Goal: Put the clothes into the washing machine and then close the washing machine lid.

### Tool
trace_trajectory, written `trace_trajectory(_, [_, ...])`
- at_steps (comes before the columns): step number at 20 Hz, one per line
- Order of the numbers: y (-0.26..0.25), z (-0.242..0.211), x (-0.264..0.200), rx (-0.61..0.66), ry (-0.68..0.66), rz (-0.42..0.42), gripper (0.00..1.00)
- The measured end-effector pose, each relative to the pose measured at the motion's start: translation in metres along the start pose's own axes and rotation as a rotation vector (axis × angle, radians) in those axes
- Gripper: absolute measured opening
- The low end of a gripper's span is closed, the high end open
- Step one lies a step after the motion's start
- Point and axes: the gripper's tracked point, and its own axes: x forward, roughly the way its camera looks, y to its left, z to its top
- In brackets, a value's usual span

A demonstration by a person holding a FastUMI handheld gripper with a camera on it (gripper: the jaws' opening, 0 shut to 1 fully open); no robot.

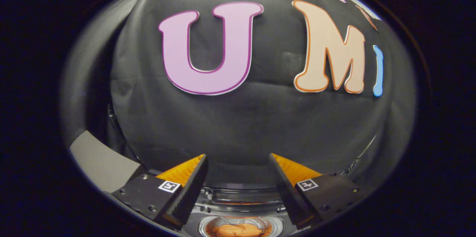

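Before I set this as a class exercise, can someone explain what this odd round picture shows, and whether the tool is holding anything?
The camera rides on a hand-held two-finger gripper and looks forward along its fingers, so they jut up from the bottom. They stand apart with nothing between them: the gripper is open and holds nothing. Below, between the fingers, is the round opening of a washing machine with a rumpled orange cloth lying inside. Beyond hangs the booth's black cloth wall. A flat grey panel sits left of the fingers; I cannot tell what it is.

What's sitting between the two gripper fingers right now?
Nothing is held: the gripper is open. In the gripper view, the gap shows the washing machine rim below, with orange clothes inside.
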Motion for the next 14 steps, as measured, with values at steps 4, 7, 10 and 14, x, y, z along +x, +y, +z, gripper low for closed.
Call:
trace_trajectory(4, [0.002,-0.026,0.023,0.002,0.067,-0.013,0.98])
trace_trajectory(7, [0.001,-0.032,0.020,0.062,0.082,-0.008,0.99])
trace_trajectory(10, [-0.001,-0.030,0.017,0.051,0.072,-0.002,0.98])
trace_trajectory(14, [0.001,-0.042,-0.015,0.052,0.076,0.008,0.99])
